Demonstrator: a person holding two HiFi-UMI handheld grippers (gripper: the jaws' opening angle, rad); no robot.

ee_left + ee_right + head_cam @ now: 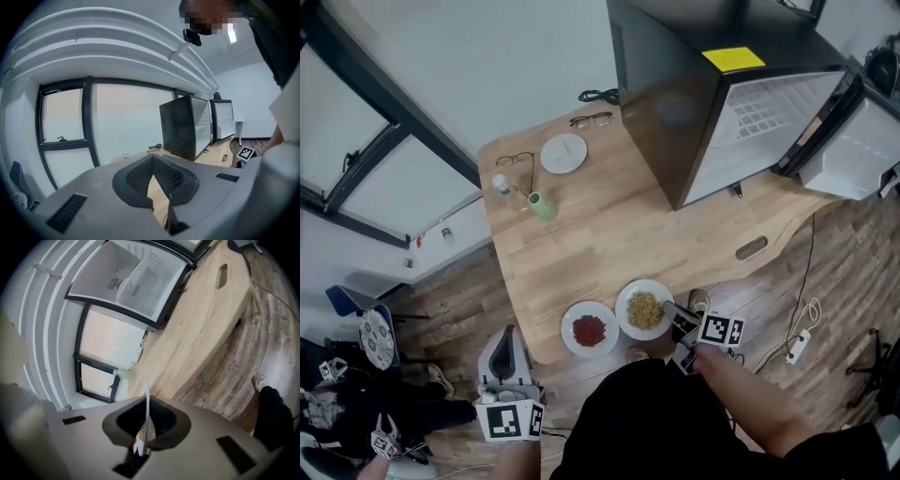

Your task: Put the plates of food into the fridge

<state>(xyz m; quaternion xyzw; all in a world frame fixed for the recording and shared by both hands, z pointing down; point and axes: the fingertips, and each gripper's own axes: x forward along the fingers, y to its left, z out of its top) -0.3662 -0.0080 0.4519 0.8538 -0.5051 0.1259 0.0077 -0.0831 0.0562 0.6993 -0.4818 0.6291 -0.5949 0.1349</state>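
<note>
Pale wood tabletop point(581, 234) by tall windows point(356, 122), one black fridge point(675, 112) on it, door open. At the near edge the right tool point(673, 319) pinches the rim of the yellow-food plate point(644, 309), which lies flat, face up, just beside the red-food plate point(590, 329). One empty plate point(563, 153) stands farther off. The left tool point(508, 337) is closed, empty.

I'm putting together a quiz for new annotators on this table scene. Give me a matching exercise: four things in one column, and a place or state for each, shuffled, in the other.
Things
1. plate of yellow food
2. plate of red food
3. white plate
4. fridge

Places or states
A. door standing open
B. rim clamped by the right gripper
C. between two pairs of glasses, at the far end of the table
D. untouched, at the near table edge

Pairs: 1-B, 2-D, 3-C, 4-A
</note>
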